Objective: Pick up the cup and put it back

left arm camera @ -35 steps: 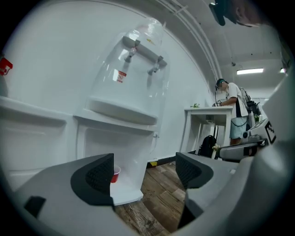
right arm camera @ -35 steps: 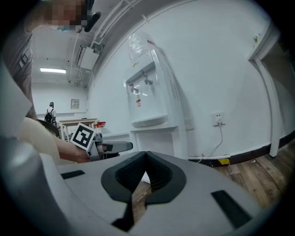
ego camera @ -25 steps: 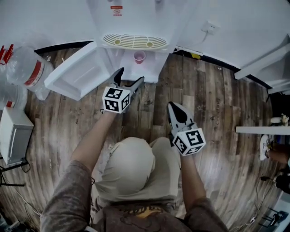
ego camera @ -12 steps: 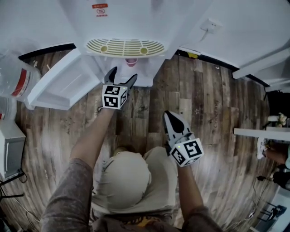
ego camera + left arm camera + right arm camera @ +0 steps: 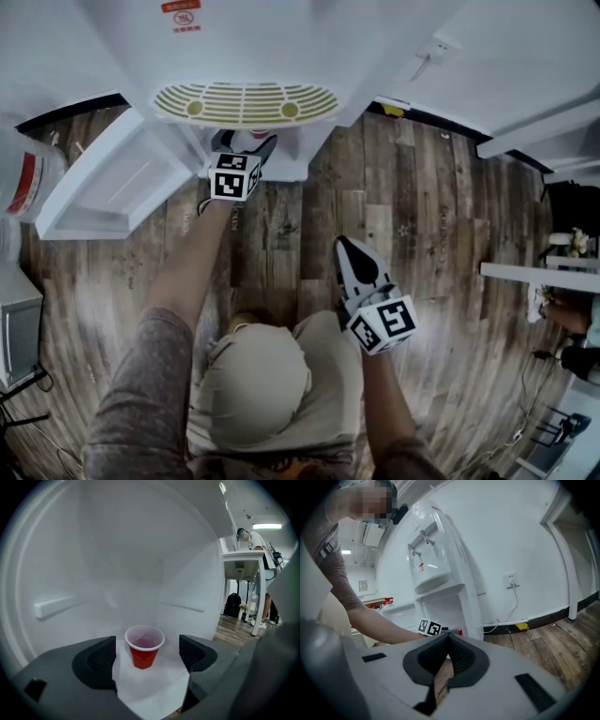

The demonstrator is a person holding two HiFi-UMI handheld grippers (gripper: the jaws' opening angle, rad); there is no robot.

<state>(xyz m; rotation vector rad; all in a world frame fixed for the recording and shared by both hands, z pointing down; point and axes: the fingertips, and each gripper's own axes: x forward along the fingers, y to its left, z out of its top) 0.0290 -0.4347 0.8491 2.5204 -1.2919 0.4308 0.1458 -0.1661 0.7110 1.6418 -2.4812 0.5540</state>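
A small red cup (image 5: 144, 647) with a white rim stands upright on the white floor of the water dispenser's lower cabinet (image 5: 117, 573). My left gripper (image 5: 146, 654) is open, its jaws on either side of the cup and just short of it, not touching. In the head view the left gripper (image 5: 243, 142) reaches into the cabinet mouth under the dispenser's drip tray (image 5: 246, 103), and only a sliver of the cup (image 5: 260, 134) shows. My right gripper (image 5: 353, 262) is shut and empty, held back over the wood floor. The right gripper (image 5: 446, 640) view shows its jaws pressed together.
The cabinet door (image 5: 111, 184) hangs open to the left. A large water bottle (image 5: 23, 183) lies at the far left beside a grey box (image 5: 14, 328). A wall socket (image 5: 436, 50) and cable are on the right, with a white desk (image 5: 539, 270) further right.
My left gripper has moved forward into the cabinet and now flanks the cup. The head view has shifted closer to the dispenser. The right gripper stayed shut and low.
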